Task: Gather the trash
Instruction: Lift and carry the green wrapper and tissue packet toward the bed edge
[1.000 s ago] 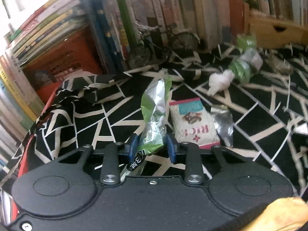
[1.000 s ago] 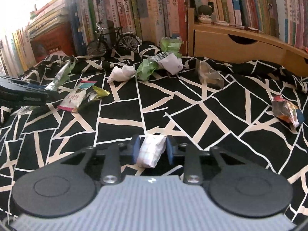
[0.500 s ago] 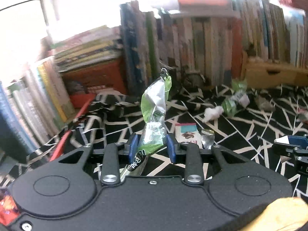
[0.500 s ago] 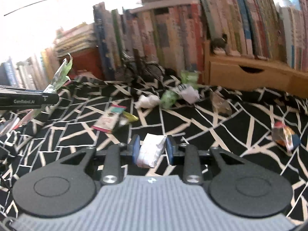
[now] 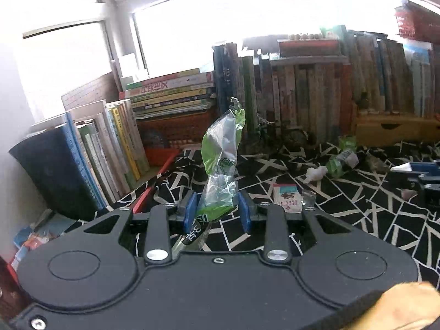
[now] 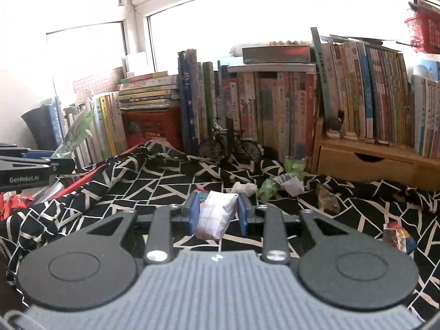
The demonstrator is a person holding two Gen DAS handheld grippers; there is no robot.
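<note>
My left gripper [image 5: 217,211] is shut on a green and clear plastic wrapper [image 5: 222,165] that stands up from the blue pads, raised above the black-and-white cloth [image 5: 357,220]. My right gripper [image 6: 217,214] is shut on a crumpled white paper packet [image 6: 216,216], also lifted off the cloth. In the right wrist view the left gripper [image 6: 35,169] shows at the left edge with its wrapper [image 6: 77,133]. On the cloth lie a pink snack packet [image 5: 286,198], a white tissue wad [image 5: 316,173], green wrappers [image 5: 338,163], a clear wrapper [image 6: 327,200] and a colourful wrapper [image 6: 398,238].
Rows of books [image 6: 275,104] line the back, with a stack on an orange crate [image 6: 151,126]. A model bicycle [image 6: 231,145] stands before them. A wooden drawer shelf [image 6: 365,162] sits at the back right. More books [image 5: 96,159] lean at the left.
Both grippers rose from near the cloth with their trash held, so the window and book tops came into view. The left gripper also shifted across the room.
</note>
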